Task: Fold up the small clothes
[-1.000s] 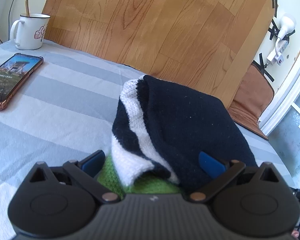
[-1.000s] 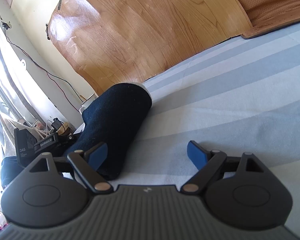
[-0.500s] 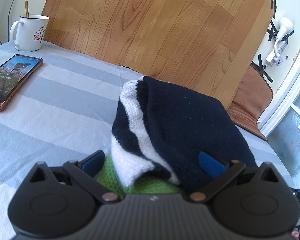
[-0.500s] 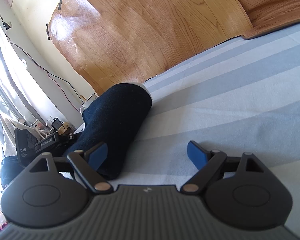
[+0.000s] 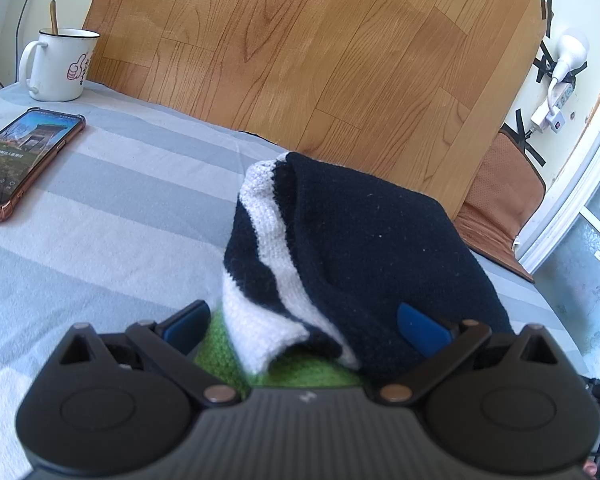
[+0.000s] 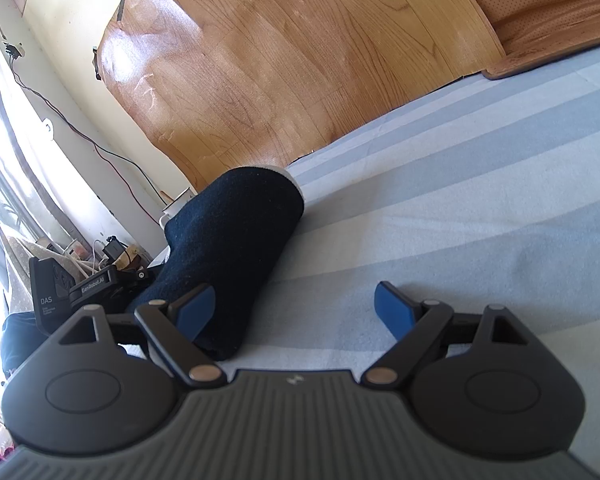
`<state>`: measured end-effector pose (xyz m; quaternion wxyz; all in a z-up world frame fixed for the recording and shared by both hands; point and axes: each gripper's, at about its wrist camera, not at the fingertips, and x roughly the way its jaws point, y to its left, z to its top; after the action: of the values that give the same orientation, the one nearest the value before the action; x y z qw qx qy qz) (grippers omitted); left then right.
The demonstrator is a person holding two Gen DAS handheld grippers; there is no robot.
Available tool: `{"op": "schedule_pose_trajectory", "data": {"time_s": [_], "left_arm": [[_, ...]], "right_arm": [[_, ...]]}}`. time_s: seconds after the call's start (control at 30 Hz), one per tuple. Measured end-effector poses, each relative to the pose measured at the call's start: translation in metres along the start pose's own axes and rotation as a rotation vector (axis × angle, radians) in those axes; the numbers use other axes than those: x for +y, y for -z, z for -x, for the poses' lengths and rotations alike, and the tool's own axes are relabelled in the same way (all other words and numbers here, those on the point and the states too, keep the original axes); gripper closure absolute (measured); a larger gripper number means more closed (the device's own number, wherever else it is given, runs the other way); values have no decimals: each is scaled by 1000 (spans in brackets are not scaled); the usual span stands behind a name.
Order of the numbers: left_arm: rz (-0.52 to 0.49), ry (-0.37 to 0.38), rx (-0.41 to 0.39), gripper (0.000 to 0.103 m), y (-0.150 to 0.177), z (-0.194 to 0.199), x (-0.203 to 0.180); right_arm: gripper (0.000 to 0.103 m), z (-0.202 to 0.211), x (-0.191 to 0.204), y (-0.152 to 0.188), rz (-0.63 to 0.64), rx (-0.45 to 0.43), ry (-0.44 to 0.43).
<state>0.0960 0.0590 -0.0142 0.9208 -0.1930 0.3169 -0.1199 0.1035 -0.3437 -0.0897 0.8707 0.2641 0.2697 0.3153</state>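
Observation:
A folded dark navy knit garment with white stripes and a green part underneath lies on the blue-and-white striped cloth. My left gripper is open, its jaws wide on either side of the garment's near end. In the right wrist view the same navy bundle lies left of centre. My right gripper is open and empty, its left finger against the bundle's near end, its right finger over bare cloth.
A white mug with a spoon and a phone lie at the far left. A wood-pattern board stands behind the surface. A brown cushion is at the right. Cables and devices sit beyond the left edge.

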Motion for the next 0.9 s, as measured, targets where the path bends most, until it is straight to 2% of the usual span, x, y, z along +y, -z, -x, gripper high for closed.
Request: {"op": "schedule_pose_trajectory", "data": {"time_s": [0.23, 0.37, 0.47, 0.53, 0.63, 0.73, 0.9], "left_arm": [[21, 25, 4, 0, -3, 2, 6], [104, 51, -40, 0, -8, 12, 22], [172, 66, -76, 0, -11, 19, 35], [201, 95, -66, 0, -12, 18, 40], [196, 90, -32, 0, -12, 13, 40], [189, 93, -20, 0, -11, 10, 39], [181, 102, -8, 0, -10, 8, 37]], "right_arm": [[14, 9, -9, -12, -51, 7, 10], [14, 21, -20, -34, -98, -3, 5], [14, 23, -16, -58, -53, 24, 15], [14, 23, -7, -73, 8, 43, 30], [14, 22, 6, -93, 66, 37, 6], [14, 7, 13, -97, 63, 95, -49], [14, -36, 14, -77, -7, 267, -102]]}}
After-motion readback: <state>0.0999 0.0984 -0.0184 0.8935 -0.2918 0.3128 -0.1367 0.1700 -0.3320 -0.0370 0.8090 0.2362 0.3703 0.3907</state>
